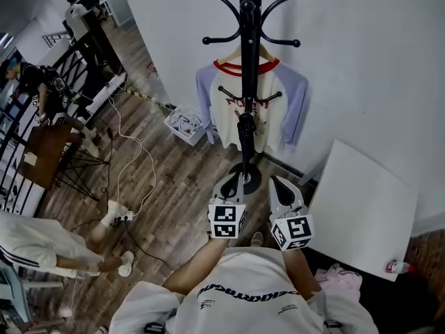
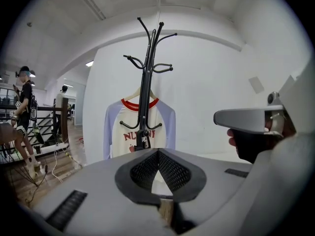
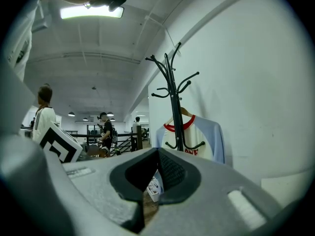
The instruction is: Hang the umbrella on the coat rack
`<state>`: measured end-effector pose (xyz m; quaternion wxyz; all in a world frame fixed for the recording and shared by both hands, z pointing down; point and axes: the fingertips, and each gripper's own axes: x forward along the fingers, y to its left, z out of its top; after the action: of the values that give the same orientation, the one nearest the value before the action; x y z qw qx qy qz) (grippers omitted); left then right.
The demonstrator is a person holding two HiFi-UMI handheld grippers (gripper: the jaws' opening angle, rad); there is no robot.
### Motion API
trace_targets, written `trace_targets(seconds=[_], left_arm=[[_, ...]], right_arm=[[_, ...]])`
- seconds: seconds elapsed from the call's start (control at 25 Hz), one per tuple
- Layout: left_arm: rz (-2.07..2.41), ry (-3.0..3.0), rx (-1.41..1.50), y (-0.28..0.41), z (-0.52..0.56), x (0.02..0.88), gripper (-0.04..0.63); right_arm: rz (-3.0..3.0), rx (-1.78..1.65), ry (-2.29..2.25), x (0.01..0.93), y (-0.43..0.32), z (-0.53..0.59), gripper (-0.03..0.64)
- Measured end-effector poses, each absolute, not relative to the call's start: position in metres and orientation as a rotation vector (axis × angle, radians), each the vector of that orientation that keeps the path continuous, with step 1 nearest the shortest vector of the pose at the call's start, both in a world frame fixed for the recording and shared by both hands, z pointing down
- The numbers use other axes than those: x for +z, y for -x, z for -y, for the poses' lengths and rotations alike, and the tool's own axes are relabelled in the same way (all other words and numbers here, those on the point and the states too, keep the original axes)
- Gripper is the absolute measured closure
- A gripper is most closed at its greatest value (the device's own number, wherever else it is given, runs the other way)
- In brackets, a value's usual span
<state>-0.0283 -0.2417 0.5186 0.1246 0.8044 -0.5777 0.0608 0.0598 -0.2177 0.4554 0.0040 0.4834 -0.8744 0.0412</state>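
The black coat rack (image 1: 248,19) stands against the white wall, with a cream and lilac shirt (image 1: 278,96) on a hanger behind its pole. A black folded umbrella (image 1: 244,134) hangs along the pole from the lower hooks, tip down; in the left gripper view the umbrella (image 2: 142,139) shows as a small dark bundle on the pole. My left gripper (image 1: 233,181) is held near the rack's base, jaws shut and empty. Beside it my right gripper (image 1: 277,182) is shut too, with nothing in it. Neither touches the rack (image 2: 147,73) (image 3: 172,92).
A white table (image 1: 361,207) stands at the right with a small bottle (image 1: 399,266) by its corner. A white crate (image 1: 184,125) sits by the wall left of the rack. Cables and a power strip (image 1: 124,218) cross the wooden floor; a seated person's legs (image 1: 42,245) are at the left.
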Motion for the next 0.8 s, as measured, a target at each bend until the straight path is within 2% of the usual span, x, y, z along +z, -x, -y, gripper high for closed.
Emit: trace_targets(seconds=[0.8], left_arm=[[1.685, -2.436, 0.060, 0.029, 0.213, 0.485, 0.598]], right_arm=[[2.750, 0.072, -1.482, 0.448, -0.044, 0.212, 0.620]])
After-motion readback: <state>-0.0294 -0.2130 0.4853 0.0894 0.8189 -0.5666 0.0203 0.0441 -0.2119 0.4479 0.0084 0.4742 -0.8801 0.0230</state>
